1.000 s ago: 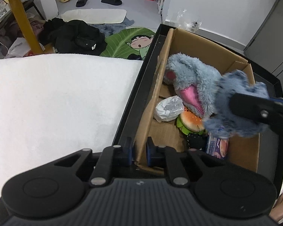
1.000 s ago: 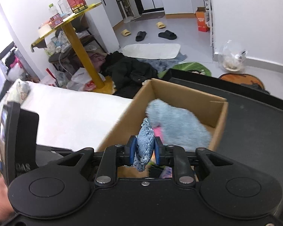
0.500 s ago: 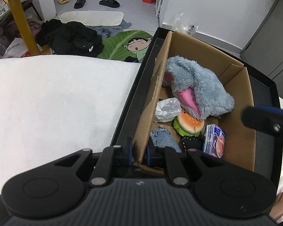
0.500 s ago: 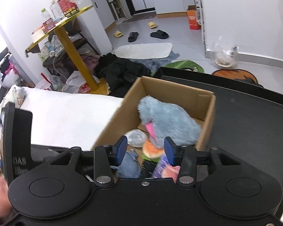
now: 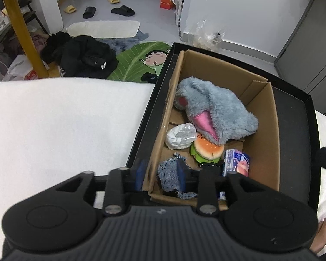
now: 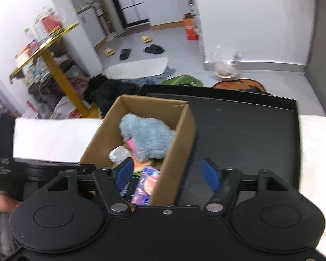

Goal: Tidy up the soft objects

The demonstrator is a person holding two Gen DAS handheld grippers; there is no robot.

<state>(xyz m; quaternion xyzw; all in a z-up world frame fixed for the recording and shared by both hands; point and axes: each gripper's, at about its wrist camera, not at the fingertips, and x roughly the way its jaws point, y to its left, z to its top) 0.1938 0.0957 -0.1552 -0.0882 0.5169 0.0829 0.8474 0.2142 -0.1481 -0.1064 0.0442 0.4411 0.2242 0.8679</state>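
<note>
A cardboard box stands in a black tray. It holds a grey-blue plush, a burger toy, a crumpled white bag, a denim pouch and a pastel packet. My left gripper is open, its fingers astride the box's near-left wall. My right gripper is open and empty above the box's near right wall; the plush and packet lie below it.
A white padded surface lies left of the tray. Beyond are the floor with black clothes, a green cartoon mat, slippers and a yellow table leg. The tray's right half is bare black.
My right gripper opened and dropped the denim pouch into the box's near end, then drew back to the right. My left gripper let go of the box's wall and opened.
</note>
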